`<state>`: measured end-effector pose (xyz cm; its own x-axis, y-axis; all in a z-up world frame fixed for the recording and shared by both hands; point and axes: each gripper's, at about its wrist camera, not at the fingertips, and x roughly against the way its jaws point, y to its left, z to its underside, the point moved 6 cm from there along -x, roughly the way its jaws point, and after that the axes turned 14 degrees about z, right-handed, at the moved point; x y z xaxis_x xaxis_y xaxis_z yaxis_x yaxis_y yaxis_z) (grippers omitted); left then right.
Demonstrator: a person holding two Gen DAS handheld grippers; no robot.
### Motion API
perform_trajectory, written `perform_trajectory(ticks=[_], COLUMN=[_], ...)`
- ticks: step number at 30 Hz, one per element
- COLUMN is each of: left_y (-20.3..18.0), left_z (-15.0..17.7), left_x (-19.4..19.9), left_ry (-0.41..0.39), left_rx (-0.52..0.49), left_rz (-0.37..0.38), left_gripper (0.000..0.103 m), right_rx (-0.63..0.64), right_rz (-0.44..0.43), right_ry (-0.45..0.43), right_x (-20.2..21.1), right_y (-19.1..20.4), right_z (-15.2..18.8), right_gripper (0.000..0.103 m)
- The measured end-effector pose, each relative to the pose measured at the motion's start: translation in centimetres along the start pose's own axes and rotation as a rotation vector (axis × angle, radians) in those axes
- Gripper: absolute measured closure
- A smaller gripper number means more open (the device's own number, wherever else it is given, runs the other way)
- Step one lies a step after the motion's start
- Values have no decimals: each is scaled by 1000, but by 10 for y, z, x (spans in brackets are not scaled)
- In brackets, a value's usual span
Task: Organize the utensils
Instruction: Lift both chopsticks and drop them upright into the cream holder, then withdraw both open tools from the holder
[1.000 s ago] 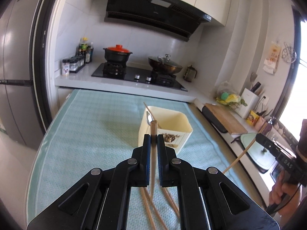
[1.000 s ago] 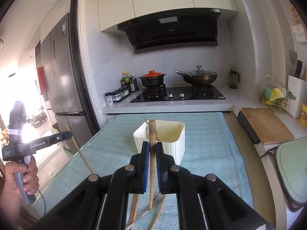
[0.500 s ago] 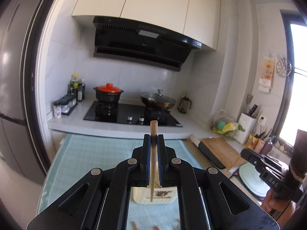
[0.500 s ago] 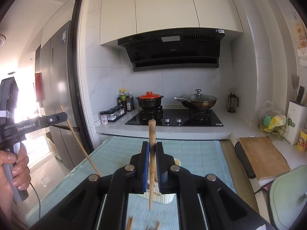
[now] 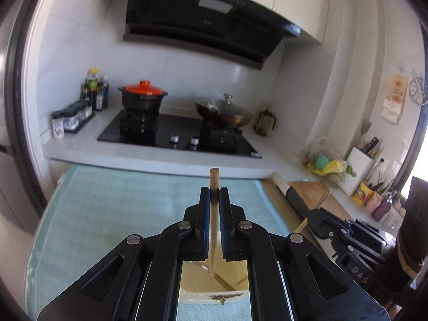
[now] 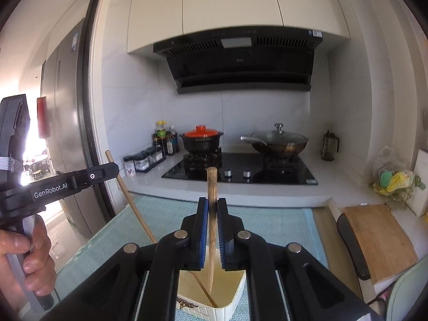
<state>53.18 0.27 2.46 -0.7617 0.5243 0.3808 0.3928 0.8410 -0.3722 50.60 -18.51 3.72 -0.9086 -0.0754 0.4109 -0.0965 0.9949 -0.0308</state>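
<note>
Grippers both lower than half a second ago, holder back under the jaws; left gripper clamps a wooden chopstick upright, tip hanging over the cream utensil holder; right gripper pinches its own chopstick, tip inside the holder beside the left-held stick; readable: "GenRobot.AI" on left gripper body, "DAS" on right one; holder sits on teal mat; hob, red-lidded pot, wok behind; cutting board to the right.
</note>
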Motion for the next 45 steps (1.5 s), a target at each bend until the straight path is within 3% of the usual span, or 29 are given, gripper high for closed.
perform_trajectory(ticks=[5,11,12,16,17,18,20,22,24,26,29,34,38,41,45], left_y=[19,32,34,36,35,32,27,20,12,3,-6,-2,-3,-4,-1], left_z=[34,51,51,51,50,49,46,47,50,60,88,161,236,278,321], left_x=[-49,-76,-77,-63,-55,-45,-22,7,40,72,112,153,162,175,183], left_ry=[164,216,218,184,168,155,122,83,37,4,-6,61,235,230,256], left_rx=[28,33,39,42,34,24,7,-14,-54,-114,-174,-116,-111,-60,34], left_rz=[-28,-78,-85,-106,-108,-106,-110,-115,-125,-148,-170,-159,-169,-207,-203], left_gripper=[99,97,94,54,50,44,34,14,4,3,2,2,2,0,0], right_rx=[-28,-60,-67,-76,-82,-90,-99,-86,-64,-38,-1,63,83,56,12], right_rz=[-11,-7,-13,-12,-12,-10,-5,-2,12,15,10,53,96,114,169], right_ry=[208,324,332,341,336,324,284,255,222,189,146,112,122,163,183], right_x=[-63,-101,-104,-106,-106,-100,-87,-68,-41,-11,38,103,139,154,173], right_y=[-7,-16,-17,-20,-20,-22,-26,-28,-30,-30,-31,-35,-39,-43,-45], right_z=[31,53,55,57,55,53,47,41,38,38,46,82,129,172,236], right_gripper=[96,96,95,92,83,65,52,52,52,50,40,38,31,28,28])
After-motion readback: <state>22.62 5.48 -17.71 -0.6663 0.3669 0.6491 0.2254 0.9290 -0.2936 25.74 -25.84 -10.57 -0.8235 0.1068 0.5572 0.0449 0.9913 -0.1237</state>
